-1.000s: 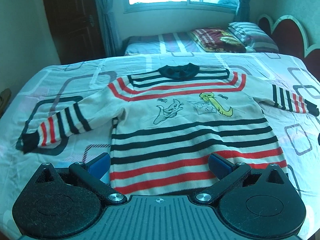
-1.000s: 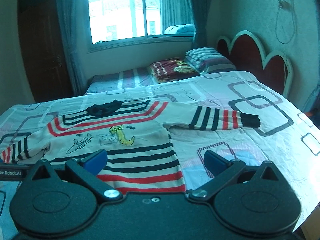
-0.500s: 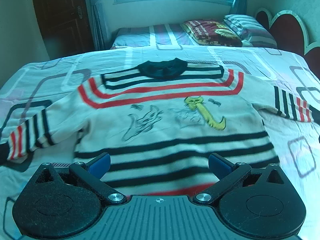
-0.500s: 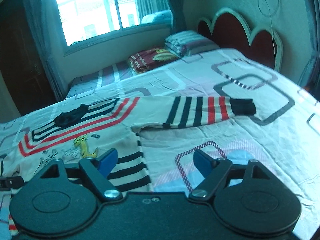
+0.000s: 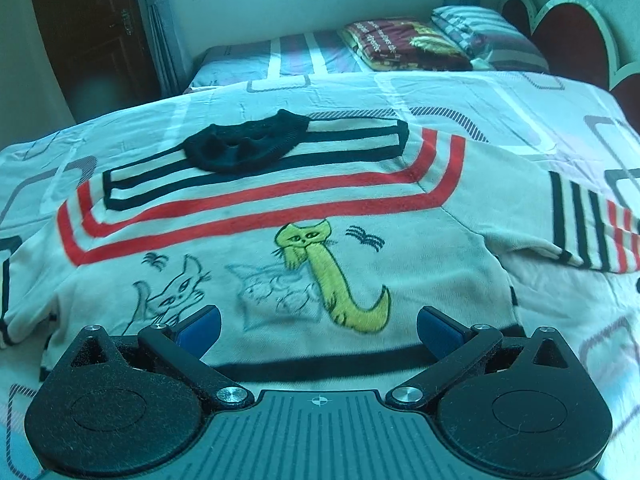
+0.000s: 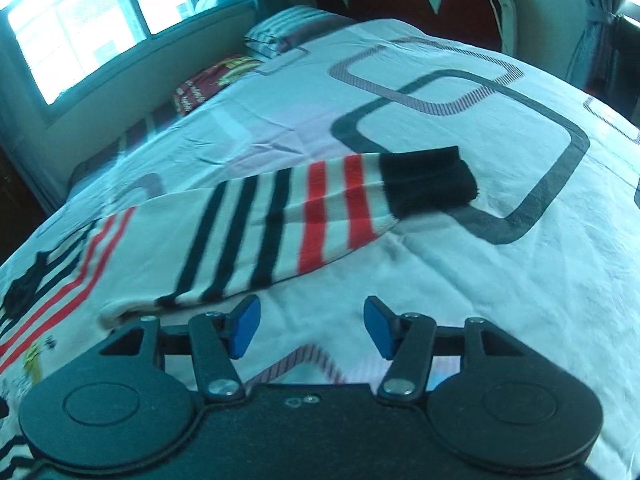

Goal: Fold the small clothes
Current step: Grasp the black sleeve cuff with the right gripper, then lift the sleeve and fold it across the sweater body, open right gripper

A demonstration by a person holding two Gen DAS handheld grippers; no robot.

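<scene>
Small knit sweater (image 5: 280,240) lies flat, front up, spread on the bed sheet (image 5: 520,112). Body cream-white. Black ribbed collar (image 5: 248,148) at the far end, slightly rumpled. Below the collar: two black stripes, then two red stripes, bent at the corners like a squared yoke. Chest motif: a yellow cat (image 5: 332,276) with a long curling tail, and beside it two cats in thin dark outline only. One black stripe shows across the lower body, just ahead of the left tool.

Sleeve on the right-gripper side (image 6: 280,224) stretched out sideways on the sheet, lying flat: three black stripes, then two red, ending in a black cuff (image 6: 424,180). Cuff rests over a dark grey square outline printed on the sheet. The other sleeve is mostly cut off at the frame edge in the left view.

Left gripper (image 5: 318,326) over the lower chest of the sweater, jaws spread wide, blue pads (image 5: 200,326) apart, nothing pinched.

Right gripper (image 6: 312,328) over bare sheet just short of the striped sleeve; jaws have just been closing, now about half apart, nothing between them but sheet below.

Sheet: white with grey and lilac rounded-square print. Beyond it, a folded maroon blanket (image 5: 404,44), striped pillow (image 5: 484,32), red scalloped headboard (image 5: 568,36), window (image 6: 80,24).
</scene>
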